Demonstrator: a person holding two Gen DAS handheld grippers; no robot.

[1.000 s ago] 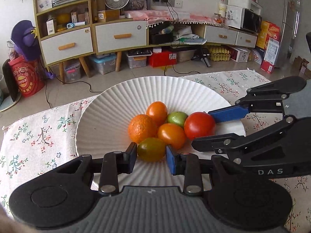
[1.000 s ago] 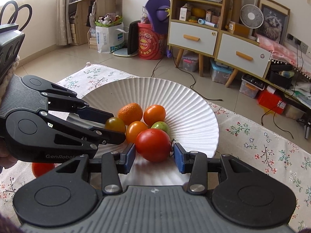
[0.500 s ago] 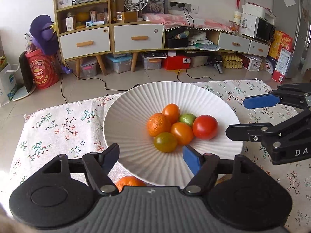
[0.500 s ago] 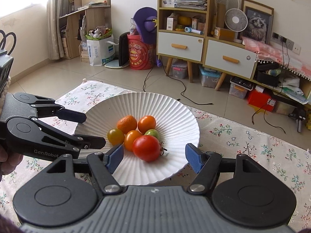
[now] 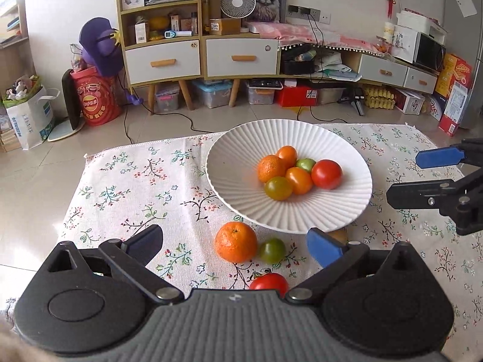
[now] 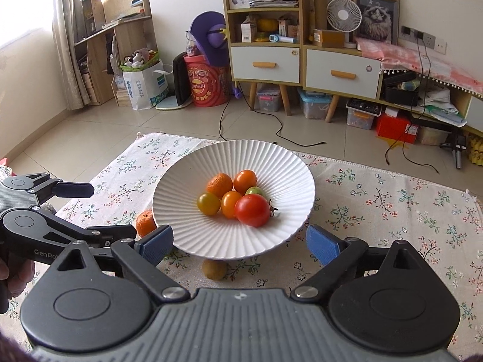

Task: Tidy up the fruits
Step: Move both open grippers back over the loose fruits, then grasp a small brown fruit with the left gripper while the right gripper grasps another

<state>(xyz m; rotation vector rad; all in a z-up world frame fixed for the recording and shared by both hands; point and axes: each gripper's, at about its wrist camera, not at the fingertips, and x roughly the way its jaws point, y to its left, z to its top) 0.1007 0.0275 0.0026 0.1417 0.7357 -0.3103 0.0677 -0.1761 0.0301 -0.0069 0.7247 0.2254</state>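
A white ribbed plate on the floral cloth holds several fruits, among them a red tomato, a yellow-green tomato and a mandarin. My left gripper hovers back from the plate's near rim, its jaws opening wide and gripping nothing. Below it on the cloth lie a mandarin, a green tomato and a red tomato. My right gripper hangs before the plate, jaws opening and holding nothing. The red tomato rests free.
A brownish fruit peeks from under the plate's near rim. The floral cloth spreads to the left of the plate. The left gripper shows at the left in the right wrist view. Cabinets, boxes and cables stand on the floor beyond.
Both grippers opened, letting go of the yellow-green tomato and the red tomato, and drew back and up from the plate. Loose fruits on the cloth came into view.
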